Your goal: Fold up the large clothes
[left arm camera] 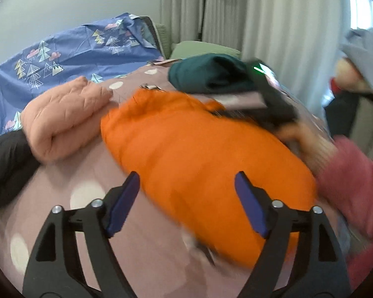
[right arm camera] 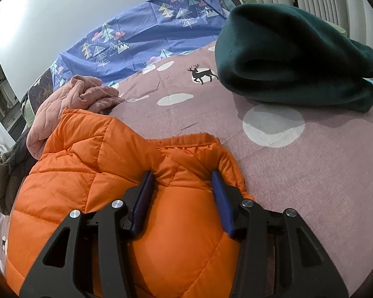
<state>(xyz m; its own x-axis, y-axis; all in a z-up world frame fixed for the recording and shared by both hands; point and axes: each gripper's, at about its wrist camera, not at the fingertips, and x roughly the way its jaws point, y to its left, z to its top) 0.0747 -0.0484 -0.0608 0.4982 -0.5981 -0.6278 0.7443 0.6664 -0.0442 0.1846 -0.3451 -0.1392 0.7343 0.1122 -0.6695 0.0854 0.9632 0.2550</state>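
An orange puffer jacket [left arm camera: 199, 149] lies bunched on the mauve spotted bed cover [left arm camera: 69, 168]. My left gripper [left arm camera: 187, 175] hovers open above the jacket's near side, its blue pads wide apart and touching nothing. In the right wrist view my right gripper [right arm camera: 182, 173] is shut on a bulging fold of the orange jacket [right arm camera: 87, 173] near its collar edge. The left wrist view shows the right gripper's black body [left arm camera: 273, 99], blurred, at the jacket's far side, held by a hand with a pink sleeve [left arm camera: 348, 178].
A folded pink quilted garment [left arm camera: 62, 119] lies left of the jacket, a folded dark green garment [right arm camera: 293, 62] beyond it. A blue tree-print sheet [right arm camera: 141, 32] covers the back. A dark garment [left arm camera: 7, 161] sits at the left edge; curtains [left arm camera: 273, 24] hang behind.
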